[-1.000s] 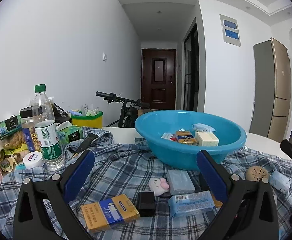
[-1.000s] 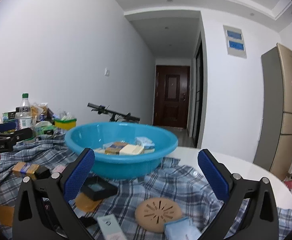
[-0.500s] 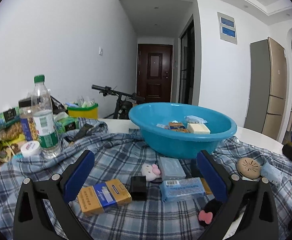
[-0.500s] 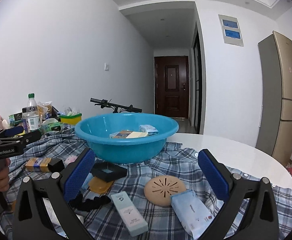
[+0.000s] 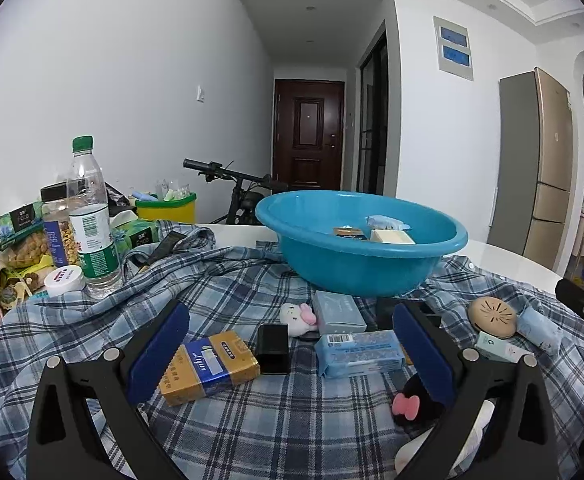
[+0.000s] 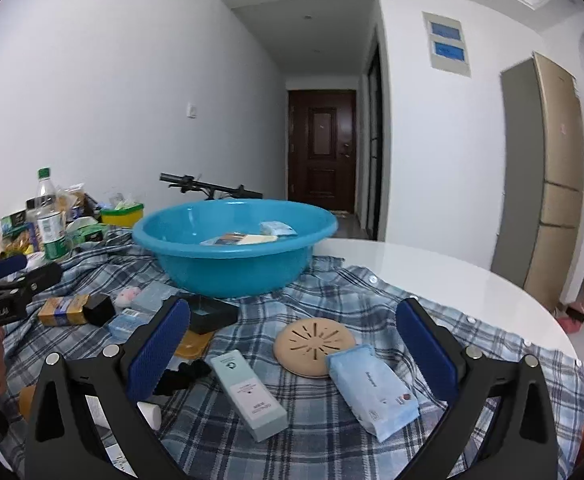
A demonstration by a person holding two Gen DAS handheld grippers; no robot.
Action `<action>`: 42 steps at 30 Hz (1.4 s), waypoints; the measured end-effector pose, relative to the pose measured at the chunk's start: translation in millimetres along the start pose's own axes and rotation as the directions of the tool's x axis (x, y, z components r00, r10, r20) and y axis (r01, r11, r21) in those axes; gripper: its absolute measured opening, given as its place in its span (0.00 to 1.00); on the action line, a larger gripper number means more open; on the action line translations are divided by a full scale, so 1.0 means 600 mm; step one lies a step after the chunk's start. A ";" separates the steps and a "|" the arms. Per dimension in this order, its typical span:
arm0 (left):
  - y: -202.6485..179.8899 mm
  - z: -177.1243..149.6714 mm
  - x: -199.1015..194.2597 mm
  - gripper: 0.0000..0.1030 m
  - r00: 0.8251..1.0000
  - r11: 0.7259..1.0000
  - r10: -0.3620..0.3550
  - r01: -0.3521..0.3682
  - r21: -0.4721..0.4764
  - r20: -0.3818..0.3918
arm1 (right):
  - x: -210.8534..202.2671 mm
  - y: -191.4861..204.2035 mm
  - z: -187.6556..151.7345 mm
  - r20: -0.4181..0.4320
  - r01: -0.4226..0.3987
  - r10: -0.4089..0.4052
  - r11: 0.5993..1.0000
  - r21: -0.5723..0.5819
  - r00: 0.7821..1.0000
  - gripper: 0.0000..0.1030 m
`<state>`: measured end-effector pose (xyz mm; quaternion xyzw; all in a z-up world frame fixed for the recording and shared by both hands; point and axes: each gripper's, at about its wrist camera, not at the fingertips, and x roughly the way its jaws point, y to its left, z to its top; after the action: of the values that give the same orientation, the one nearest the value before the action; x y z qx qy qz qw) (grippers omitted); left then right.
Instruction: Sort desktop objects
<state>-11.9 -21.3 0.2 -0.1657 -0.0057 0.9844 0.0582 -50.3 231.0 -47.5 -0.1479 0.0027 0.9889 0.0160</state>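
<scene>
A blue basin [image 5: 362,258] [image 6: 231,256] holding a few small packets stands on a plaid cloth [image 5: 219,288]. In front of it lie a gold cigarette box [image 5: 207,366], a small black box [image 5: 272,348], a blue tissue pack [image 5: 359,354] and a plush kitten [image 5: 298,316]. My left gripper [image 5: 289,354] hangs open above these, holding nothing. My right gripper [image 6: 292,346] is open over a tan round disc [image 6: 314,342], a pale green box [image 6: 247,394] and a blue tissue pack [image 6: 374,390].
A water bottle [image 5: 91,220], a nut jar, snack bags and a yellow tub [image 5: 167,208] crowd the table's left side. A black tray [image 6: 211,316] sits near the basin. The white table [image 6: 432,276] shows bare at the right. A bicycle stands behind.
Both grippers have pulled back and lowered, so more of the near cloth and its objects shows. Both stay open.
</scene>
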 end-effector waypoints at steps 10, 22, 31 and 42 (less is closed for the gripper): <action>0.005 -0.002 -0.012 1.00 0.998 0.999 0.043 -0.043 -0.010 0.034 | 0.001 0.001 0.000 -0.010 0.007 -0.007 1.000 -0.003 1.000 1.00; 0.002 -0.001 -0.010 1.00 0.999 1.000 0.030 -0.030 0.001 0.035 | 0.003 -0.001 0.001 -0.017 0.010 -0.010 1.000 0.007 1.000 1.00; 0.001 -0.002 -0.011 1.00 0.999 1.000 0.030 -0.030 0.001 0.036 | 0.007 0.000 0.001 -0.024 0.010 -0.009 1.000 0.008 1.000 1.00; 0.001 -0.002 -0.011 1.00 0.999 1.000 0.030 -0.030 0.002 0.036 | 0.008 0.001 0.000 -0.024 0.009 -0.009 1.000 0.011 1.000 1.00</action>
<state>-5.6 -22.7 1.4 -0.1479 -0.0032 0.9880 0.0433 -55.2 230.6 -48.7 -0.1599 0.0077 0.9869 0.0214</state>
